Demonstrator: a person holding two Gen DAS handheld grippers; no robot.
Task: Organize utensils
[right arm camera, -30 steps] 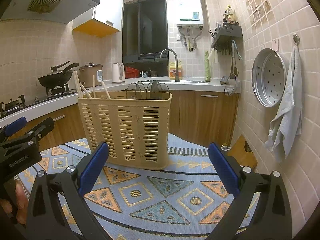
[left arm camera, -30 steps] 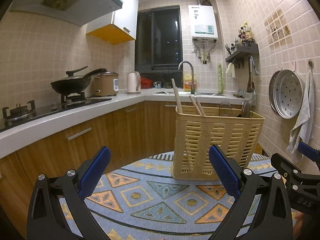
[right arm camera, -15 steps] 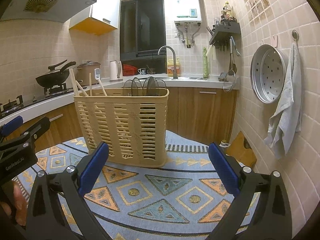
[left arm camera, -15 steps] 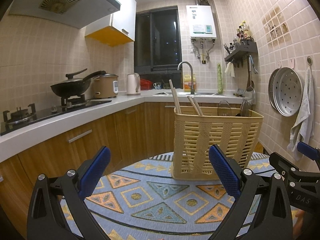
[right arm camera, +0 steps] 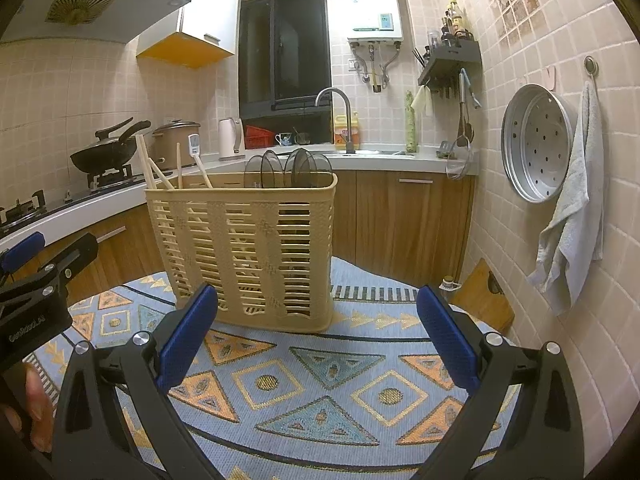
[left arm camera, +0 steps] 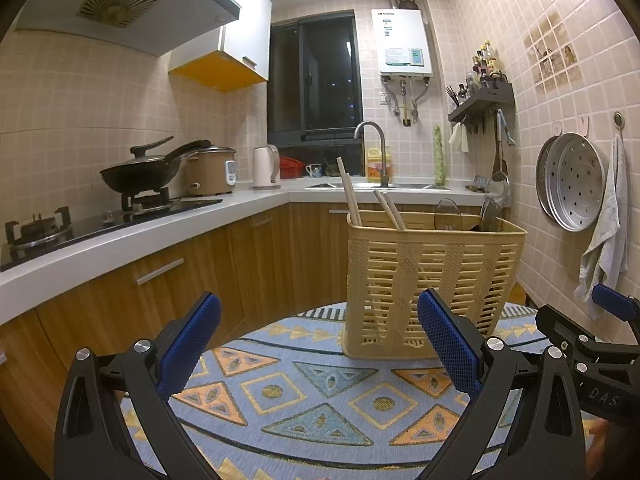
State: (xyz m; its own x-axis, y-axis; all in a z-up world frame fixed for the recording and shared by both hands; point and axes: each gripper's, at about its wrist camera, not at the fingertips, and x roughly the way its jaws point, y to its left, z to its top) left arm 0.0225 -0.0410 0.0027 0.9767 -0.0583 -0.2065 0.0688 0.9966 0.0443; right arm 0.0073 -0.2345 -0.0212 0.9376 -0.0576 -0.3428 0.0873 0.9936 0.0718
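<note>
A beige slatted utensil basket (left arm camera: 428, 280) stands on a round table with a blue patterned cloth (left arm camera: 320, 392). It also shows in the right wrist view (right arm camera: 248, 248). Wooden chopsticks (left arm camera: 350, 196) lean in its left end and dark round ladles or skimmers (right arm camera: 296, 166) stand in its right end. My left gripper (left arm camera: 318, 340) is open and empty, short of the basket and a little to its left. My right gripper (right arm camera: 316, 328) is open and empty, in front of the basket's right corner.
A white counter (left arm camera: 120, 240) with a hob and a black wok (left arm camera: 140, 172) runs along the left. A sink with a tap (left arm camera: 376, 152) is at the back. A steamer tray (right arm camera: 536, 144) and a towel (right arm camera: 572, 216) hang on the right wall. A wooden board (right arm camera: 484, 296) leans there.
Both grippers have drawn back a little from the basket, which looks smaller and farther away. Both stay open and empty.
</note>
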